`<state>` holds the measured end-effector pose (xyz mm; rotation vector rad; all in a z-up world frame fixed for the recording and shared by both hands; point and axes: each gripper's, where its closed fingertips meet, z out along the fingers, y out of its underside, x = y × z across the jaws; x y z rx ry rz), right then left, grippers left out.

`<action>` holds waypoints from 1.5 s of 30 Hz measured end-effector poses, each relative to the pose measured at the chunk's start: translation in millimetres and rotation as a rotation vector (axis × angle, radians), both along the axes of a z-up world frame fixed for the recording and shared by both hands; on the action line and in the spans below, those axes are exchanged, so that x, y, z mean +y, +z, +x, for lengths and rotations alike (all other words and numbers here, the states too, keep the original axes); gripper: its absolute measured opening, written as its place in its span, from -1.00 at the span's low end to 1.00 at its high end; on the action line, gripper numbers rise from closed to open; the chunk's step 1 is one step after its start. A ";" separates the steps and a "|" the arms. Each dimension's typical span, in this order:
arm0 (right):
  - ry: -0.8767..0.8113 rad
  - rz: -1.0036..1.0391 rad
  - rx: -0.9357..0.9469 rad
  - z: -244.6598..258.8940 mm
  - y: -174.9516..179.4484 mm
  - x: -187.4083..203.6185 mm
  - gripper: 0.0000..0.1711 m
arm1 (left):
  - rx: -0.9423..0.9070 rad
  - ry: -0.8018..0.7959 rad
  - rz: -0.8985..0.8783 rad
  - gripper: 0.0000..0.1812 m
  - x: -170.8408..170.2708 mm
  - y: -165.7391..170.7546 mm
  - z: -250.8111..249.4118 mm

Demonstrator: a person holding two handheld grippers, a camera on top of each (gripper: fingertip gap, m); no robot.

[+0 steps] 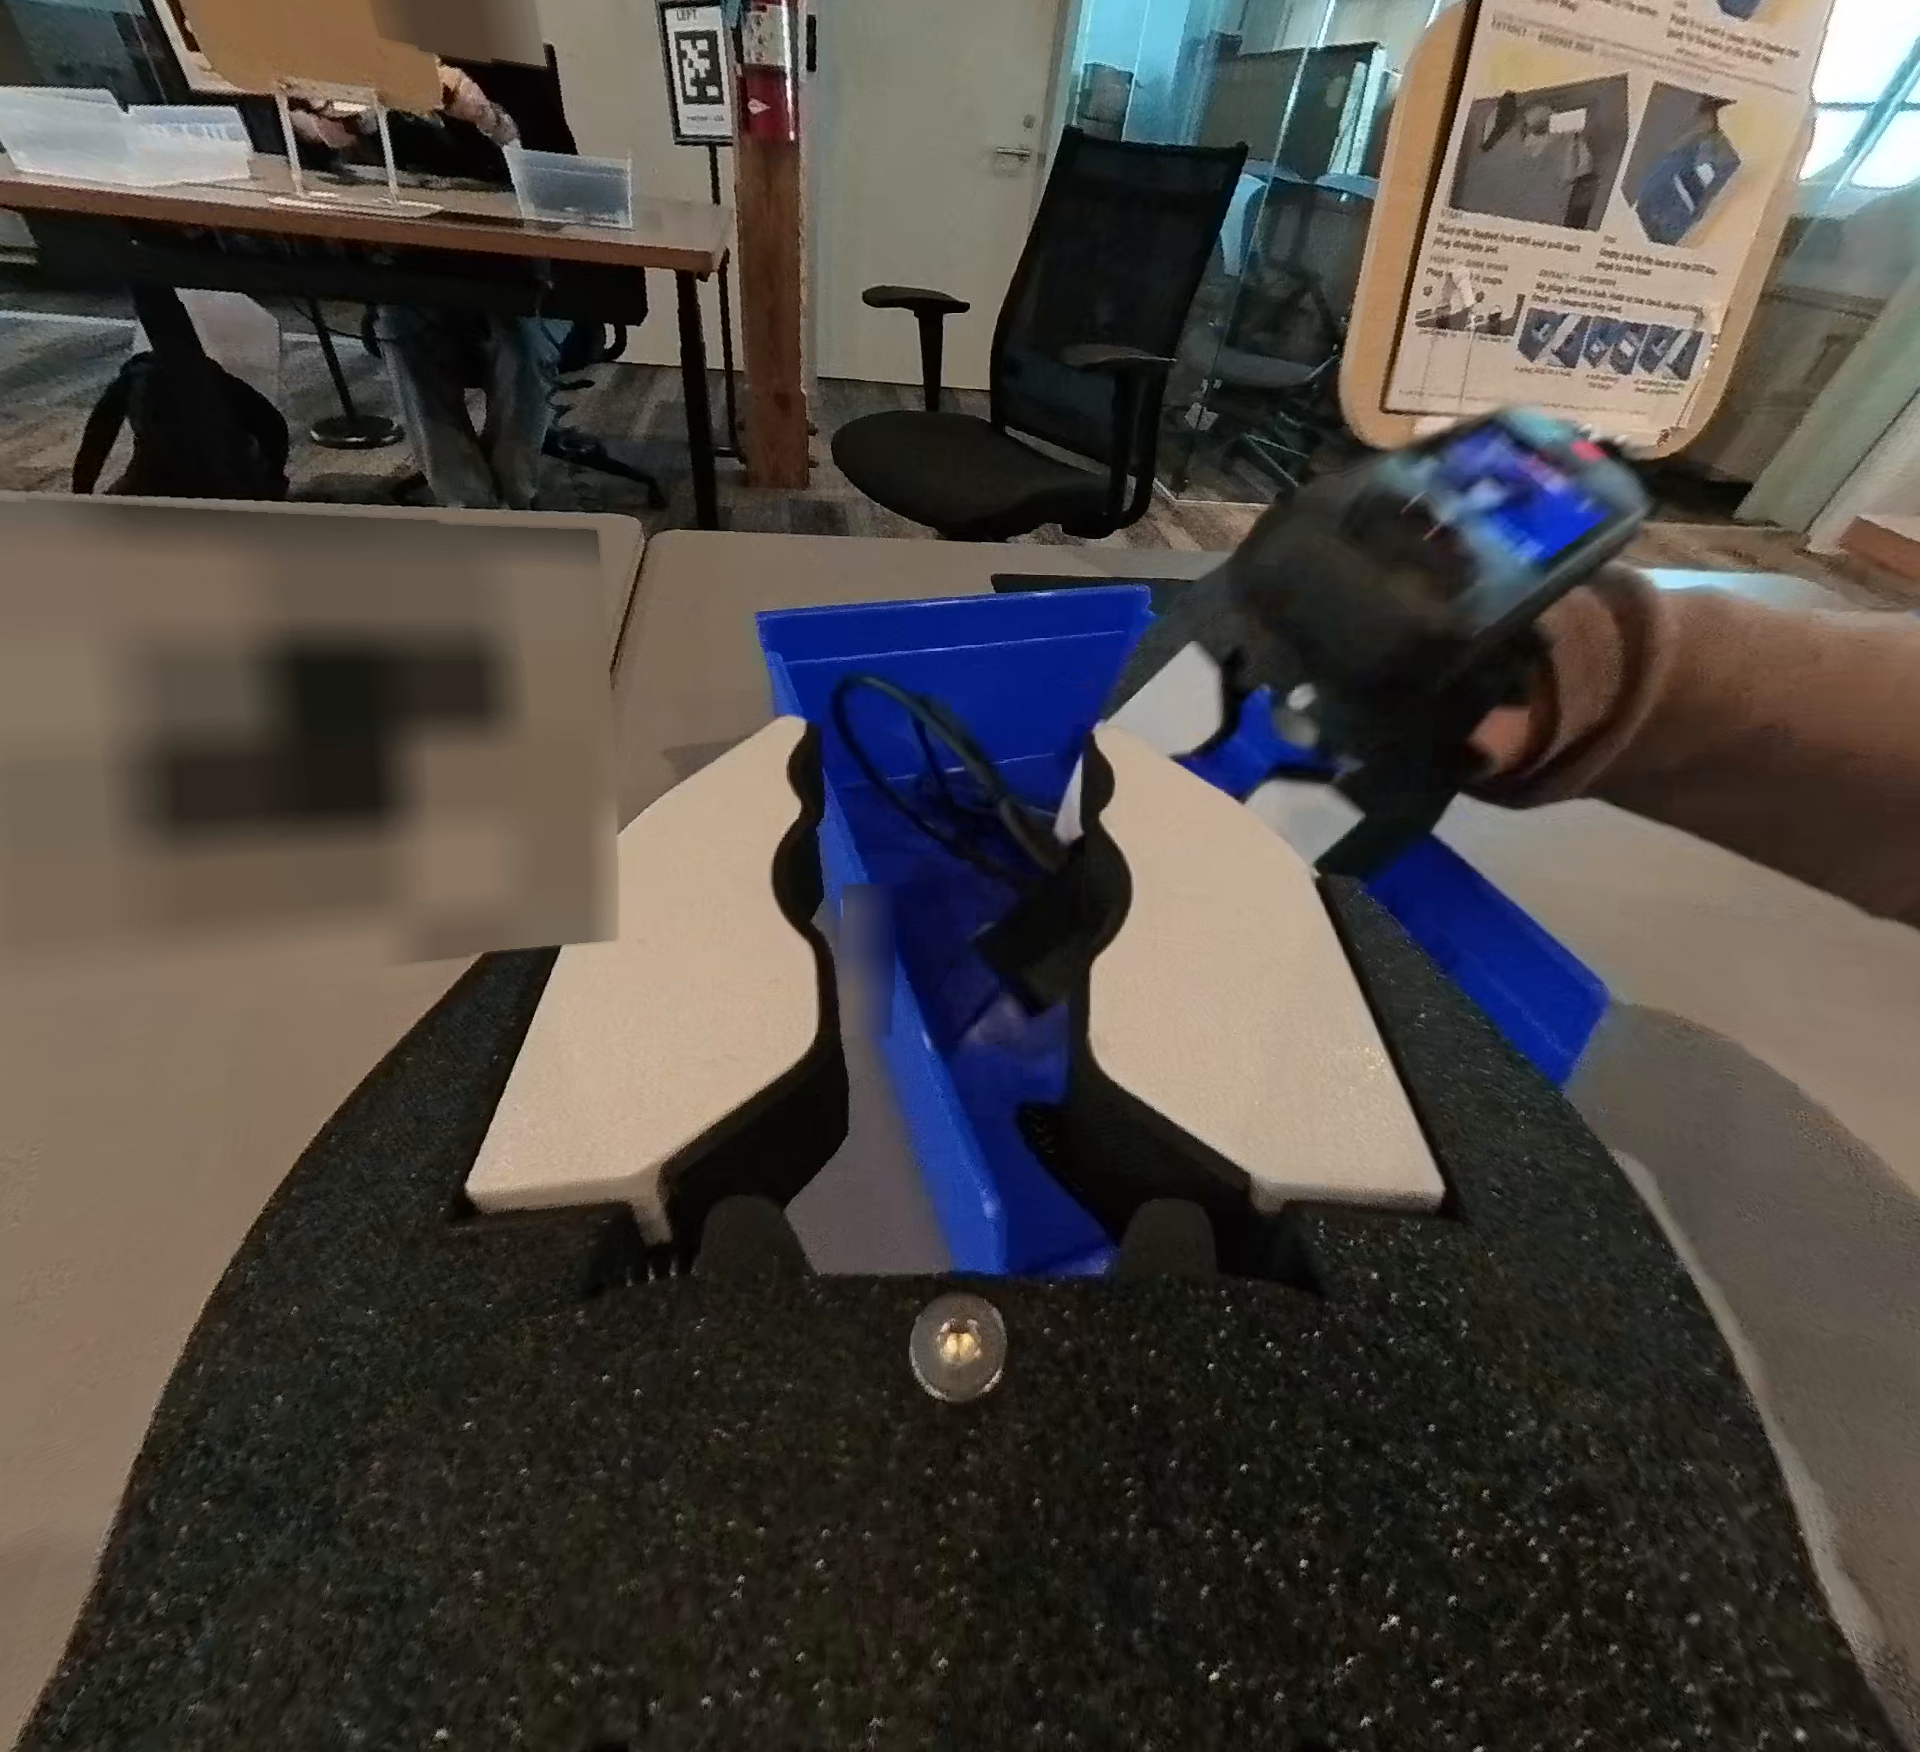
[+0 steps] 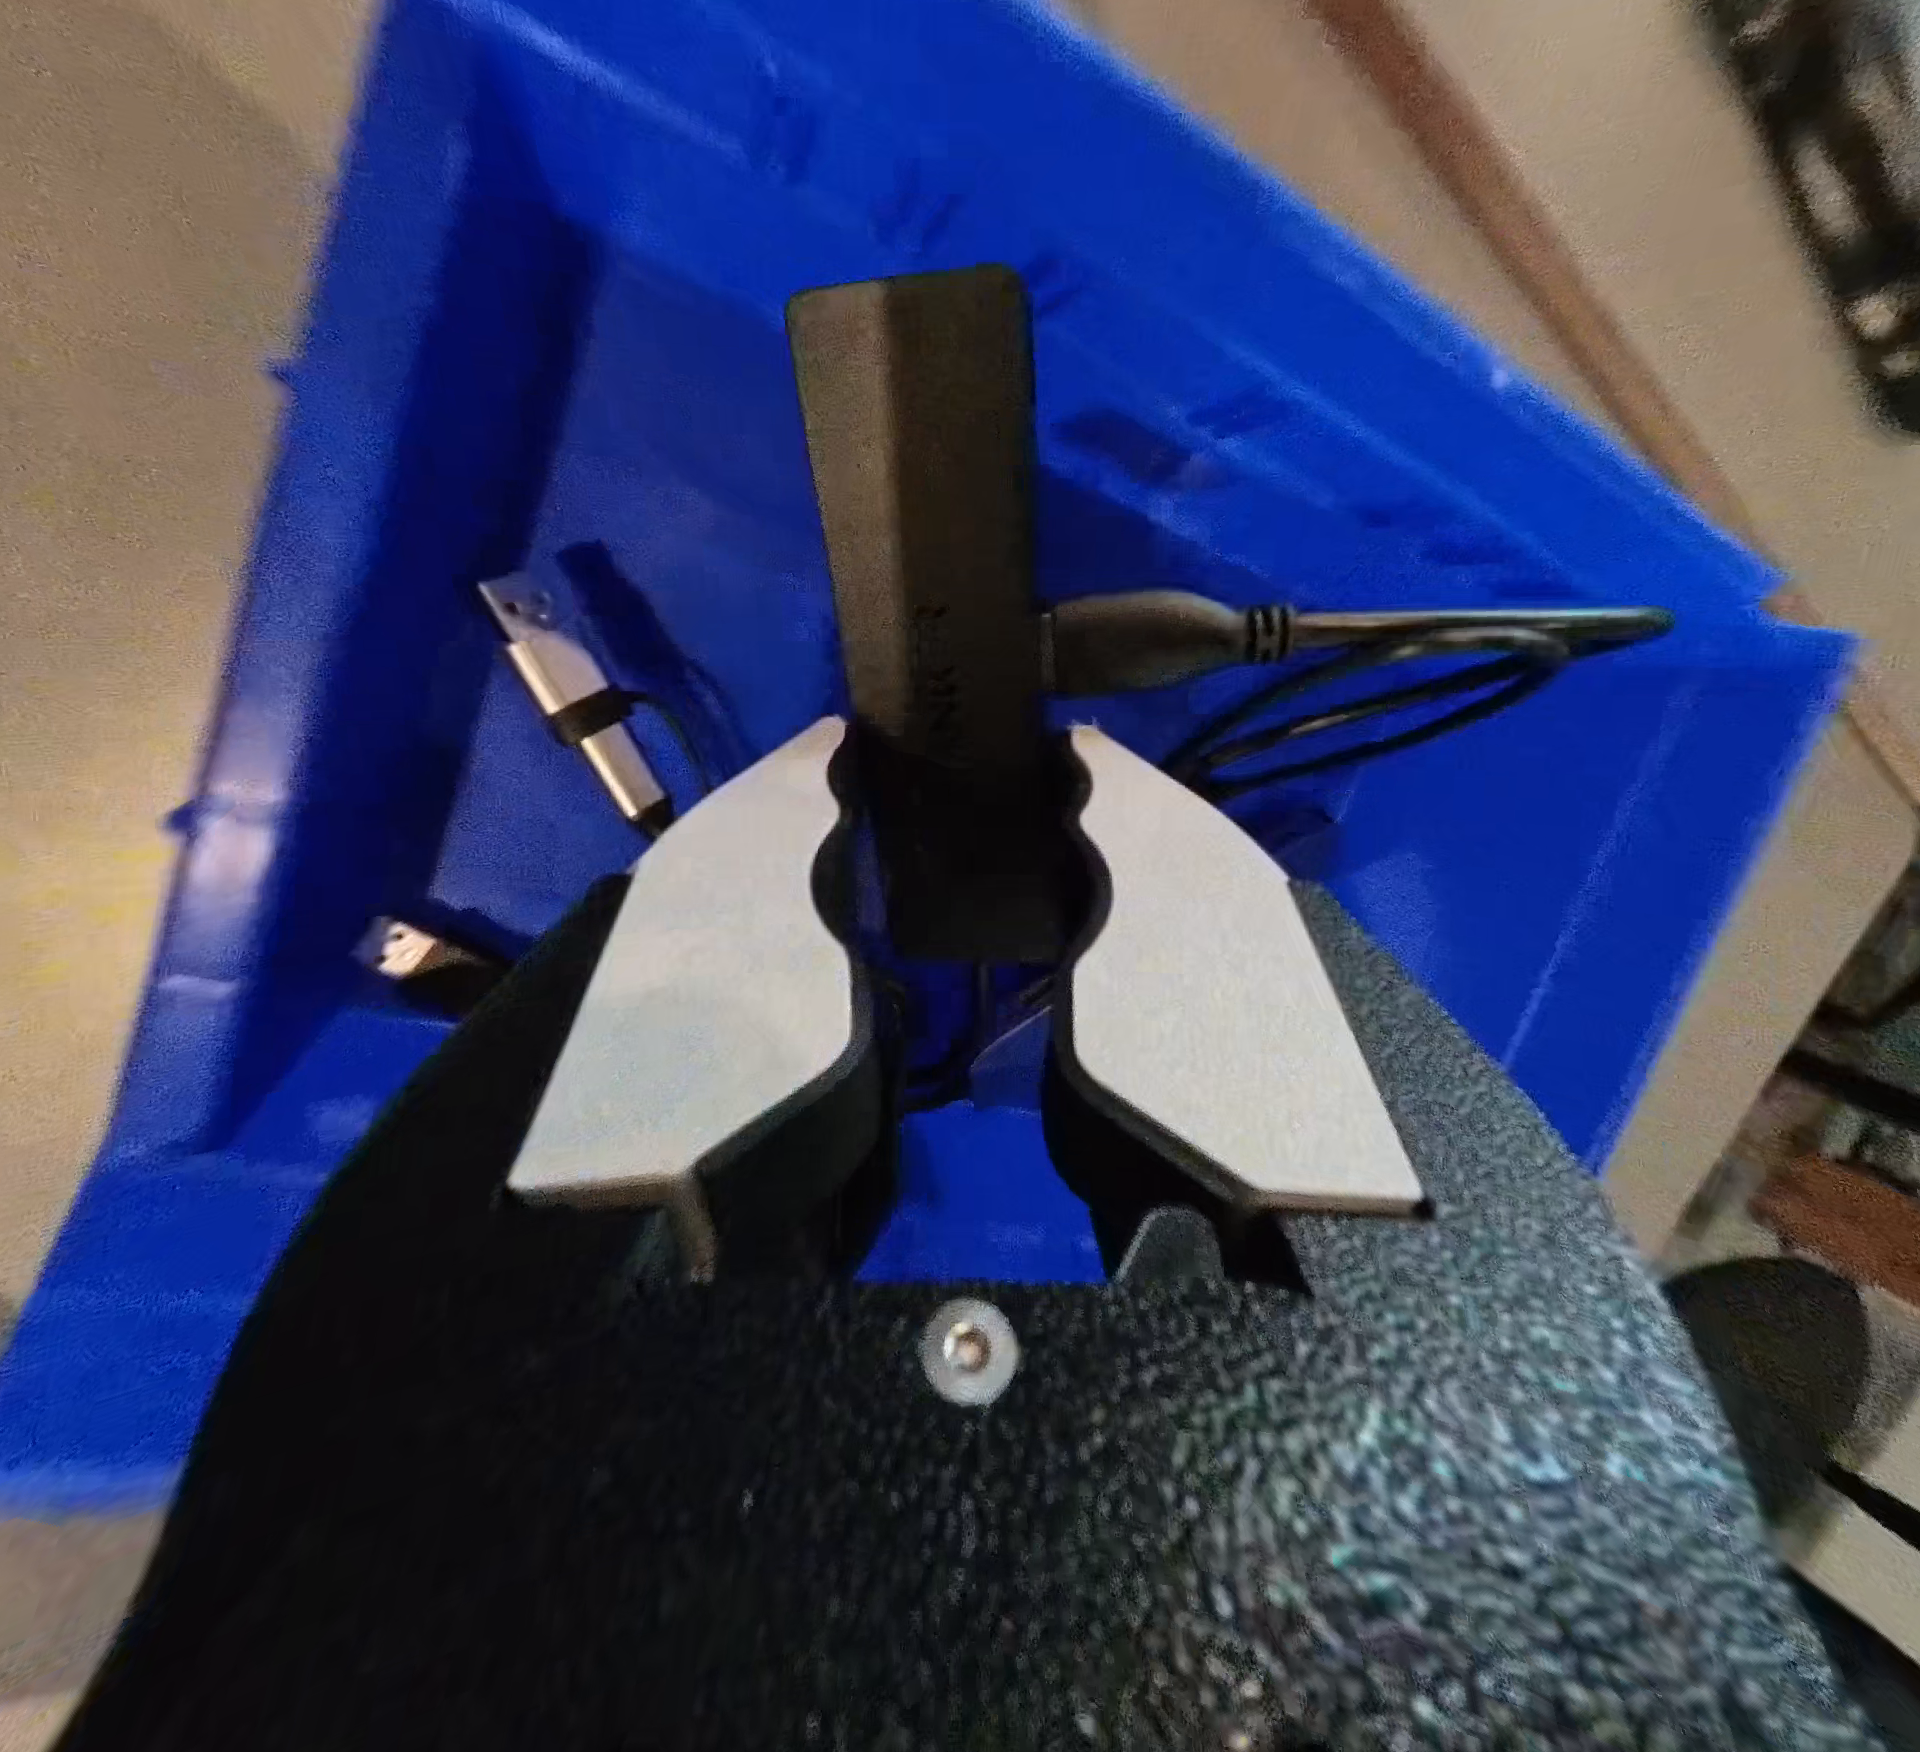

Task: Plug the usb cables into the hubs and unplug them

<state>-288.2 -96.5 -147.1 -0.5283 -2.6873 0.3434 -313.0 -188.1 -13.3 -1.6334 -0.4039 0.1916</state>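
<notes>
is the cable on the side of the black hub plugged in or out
Plugged in. In the right wrist view the black plug sits flush against the side of the hub, which the right gripper holds.

The left tongs, two pale grey curved plastic fingers with black wavy inner pads on a black speckled body, point forward with a narrow gap between the jaws. The right tongs, of the same build, are tilted downward and clamp both pads against a dark slab standing between them. In the left wrist view, the right tongs' blurred black body is held by a bare hand reaching in from the right with its forearm level.
</notes>
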 end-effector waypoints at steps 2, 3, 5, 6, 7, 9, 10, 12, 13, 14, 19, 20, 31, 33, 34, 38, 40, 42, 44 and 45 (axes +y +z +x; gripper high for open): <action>0.016 -0.122 0.059 11.1 27.1 -1.4 -0.59 | 0.011 -0.021 0.018 -0.43 0.9 5.1 5.0; 0.024 -0.190 0.090 16.9 41.3 -1.2 -0.60 | 0.023 -0.041 0.024 -0.37 2.7 8.1 9.3; 0.039 -0.343 0.145 29.5 69.9 -0.6 -0.60 | 0.049 -0.093 0.044 -0.23 8.4 15.2 21.2; 0.051 -0.425 0.175 35.8 84.1 -0.4 -0.60 | 0.060 -0.126 0.061 -0.17 12.0 19.8 29.0; 0.068 -0.517 0.203 42.2 98.4 -1.2 -0.60 | 0.067 -0.155 0.084 -0.11 15.9 25.0 36.7; 0.079 -0.692 0.262 49.9 126.3 -0.2 -0.60 | 0.080 -0.196 0.118 -0.01 24.3 34.1 51.0; 0.080 -0.773 0.294 52.5 140.3 1.3 -0.60 | 0.094 -0.211 0.127 0.02 28.7 37.7 58.0; 0.066 -0.925 0.370 56.3 169.4 7.7 -0.61 | 0.134 -0.242 0.129 0.02 38.2 42.6 73.6; 0.060 -0.978 0.428 59.2 184.1 12.5 -0.61 | 0.156 -0.263 0.129 0.02 43.4 44.8 82.8; 0.057 -1.005 0.501 63.9 198.0 17.7 -0.61 | 0.177 -0.284 0.134 0.02 48.9 47.3 92.5; 0.001 -0.823 0.884 102.8 243.1 44.4 -0.60 | 0.245 -0.377 0.193 -0.14 84.8 60.0 144.0; -0.018 -0.767 0.950 112.4 248.9 49.9 -0.60 | 0.256 -0.380 0.197 -0.17 93.9 62.1 151.4; -0.156 -0.270 1.294 204.4 251.2 99.2 -0.61 | 0.173 -0.669 0.399 -0.42 190.1 108.2 244.2; -0.162 -0.207 1.307 218.6 246.3 105.7 -0.61 | 0.191 -0.737 0.418 -0.54 197.8 109.9 261.8; -0.170 -0.152 1.318 224.2 243.5 109.9 -0.61 | 0.201 -0.756 0.406 -0.61 202.7 107.8 268.7; -0.196 0.085 1.370 241.8 232.6 126.6 -0.62 | 0.310 -0.748 0.340 -0.87 221.9 93.6 285.5; -0.189 0.124 1.377 249.7 227.2 132.2 -0.61 | 0.326 -0.772 0.324 -0.87 226.6 87.6 293.0; -0.147 0.113 1.344 258.4 218.6 135.9 -0.60 | 0.318 -0.828 0.295 -0.87 230.0 80.1 300.2; -0.117 0.095 1.280 270.2 207.6 143.6 -0.53 | 0.315 -0.840 0.239 -0.87 236.6 71.2 298.5; -0.131 0.072 1.245 277.3 203.4 150.6 -0.50 | 0.326 -0.843 0.208 -0.87 239.5 66.3 296.4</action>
